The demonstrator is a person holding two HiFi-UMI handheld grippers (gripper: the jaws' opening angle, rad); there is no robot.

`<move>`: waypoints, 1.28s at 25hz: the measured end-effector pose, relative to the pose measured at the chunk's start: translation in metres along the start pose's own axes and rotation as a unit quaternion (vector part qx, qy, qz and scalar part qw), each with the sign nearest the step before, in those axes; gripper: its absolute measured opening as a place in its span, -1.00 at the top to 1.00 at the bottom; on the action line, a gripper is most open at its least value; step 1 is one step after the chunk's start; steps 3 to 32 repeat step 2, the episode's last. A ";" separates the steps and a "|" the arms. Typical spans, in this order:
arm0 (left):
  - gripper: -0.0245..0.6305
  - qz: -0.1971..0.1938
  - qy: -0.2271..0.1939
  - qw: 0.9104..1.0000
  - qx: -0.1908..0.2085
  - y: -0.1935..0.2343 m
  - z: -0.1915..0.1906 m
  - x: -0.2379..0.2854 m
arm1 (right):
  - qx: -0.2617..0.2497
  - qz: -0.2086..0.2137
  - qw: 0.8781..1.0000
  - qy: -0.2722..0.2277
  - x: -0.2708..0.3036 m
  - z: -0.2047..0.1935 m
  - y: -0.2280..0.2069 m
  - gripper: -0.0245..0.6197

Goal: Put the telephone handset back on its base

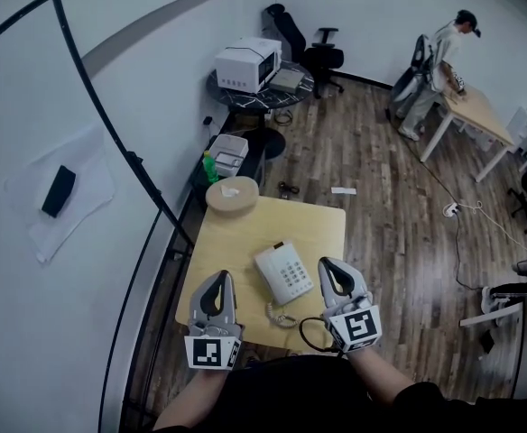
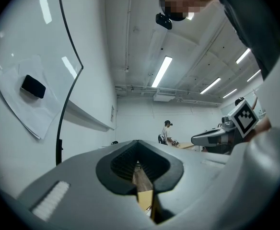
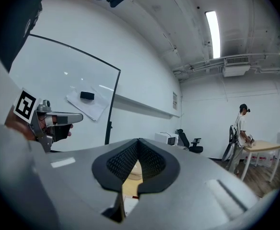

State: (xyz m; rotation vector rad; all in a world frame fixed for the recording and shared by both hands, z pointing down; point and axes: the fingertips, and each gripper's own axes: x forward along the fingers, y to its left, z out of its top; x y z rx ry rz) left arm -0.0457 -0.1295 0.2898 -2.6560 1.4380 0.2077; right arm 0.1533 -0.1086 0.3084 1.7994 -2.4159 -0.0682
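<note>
**A:** Wood-floored office, pale table (image 1: 318, 233) close in front. Whereabouts of the handset (image 1: 269, 276)?

**B:** Middle of the table. Looks to be lying along the left side of the base (image 1: 296, 278), on the cradle as far as the head view allows, though too small to swear to. Coiled cord (image 1: 278, 314) trailing off the near end.

**A:** Long axis?

**B:** Running away from the body, far end leaning a touch left.

**A:** And from the jaws?

**B:** Ahead and in between. Left gripper (image 1: 218, 276) off to its left, right gripper (image 1: 327, 263) just beside the base on the right, so nearer the phone overall. Handset side turned toward the left one, though.

**A:** State of the jaws?

**B:** Closed on both, pads together, gripping nothing.

**A:** Stage of the job?

**B:** Fits a handset never lifted, or one already set back. No telling which, so no move to bid.
</note>
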 end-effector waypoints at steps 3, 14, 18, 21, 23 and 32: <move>0.93 0.003 0.002 1.000 0.002 0.000 0.000 -0.002 | 0.000 0.008 1.000 0.001 -0.005 -0.002 0.004 0.90; 0.93 0.003 0.002 1.000 0.002 0.000 0.000 -0.002 | 0.000 0.008 1.000 0.001 -0.005 -0.002 0.004 0.90; 0.93 0.003 0.002 1.000 0.002 0.000 0.000 -0.002 | 0.000 0.008 1.000 0.001 -0.005 -0.002 0.004 0.90; 0.93 0.003 0.002 1.000 0.002 0.000 0.000 -0.002 | 0.000 0.008 1.000 0.001 -0.005 -0.002 0.004 0.90; 0.93 0.003 0.002 1.000 0.002 0.000 0.000 -0.002 | 0.000 0.008 1.000 0.001 -0.005 -0.002 0.004 0.90; 0.93 0.003 0.002 1.000 0.002 0.000 0.000 -0.002 | 0.000 0.008 1.000 0.001 -0.005 -0.002 0.004 0.90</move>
